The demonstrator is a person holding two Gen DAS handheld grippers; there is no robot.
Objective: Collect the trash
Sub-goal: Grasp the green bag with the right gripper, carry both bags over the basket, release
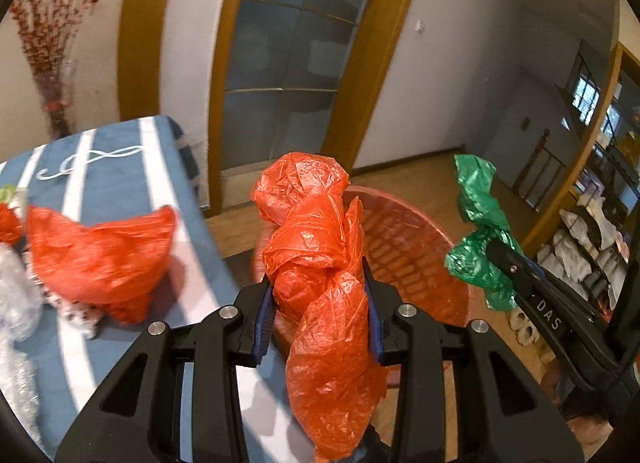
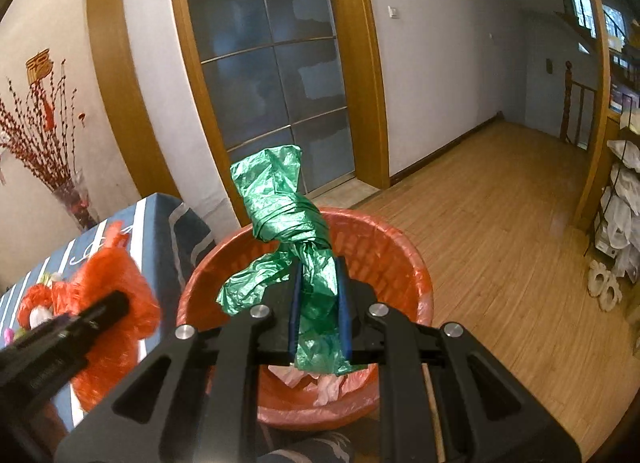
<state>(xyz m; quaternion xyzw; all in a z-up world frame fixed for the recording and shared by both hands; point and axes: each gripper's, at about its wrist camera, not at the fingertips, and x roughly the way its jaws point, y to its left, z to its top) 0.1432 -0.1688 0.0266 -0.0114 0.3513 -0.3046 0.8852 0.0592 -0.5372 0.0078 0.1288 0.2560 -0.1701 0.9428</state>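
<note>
My left gripper [image 1: 320, 279] is shut on a knotted orange plastic bag [image 1: 316, 247] and holds it up beside the table, near the rim of a red bin [image 1: 404, 251]. My right gripper [image 2: 320, 279] is shut on a knotted green plastic bag [image 2: 288, 211] and holds it above the red bin [image 2: 372, 247], which has a red liner and some white trash inside. The green bag also shows in the left wrist view [image 1: 480, 239], and the orange bag shows blurred in the right wrist view [image 2: 116, 283].
A table with a blue striped cloth [image 1: 116, 179] stands left of the bin, with another orange bag [image 1: 100, 259] and silvery wrapping [image 1: 16, 295] on it. Wooden floor [image 2: 500, 243] spreads to the right. A rack with white items [image 2: 620, 203] is at far right.
</note>
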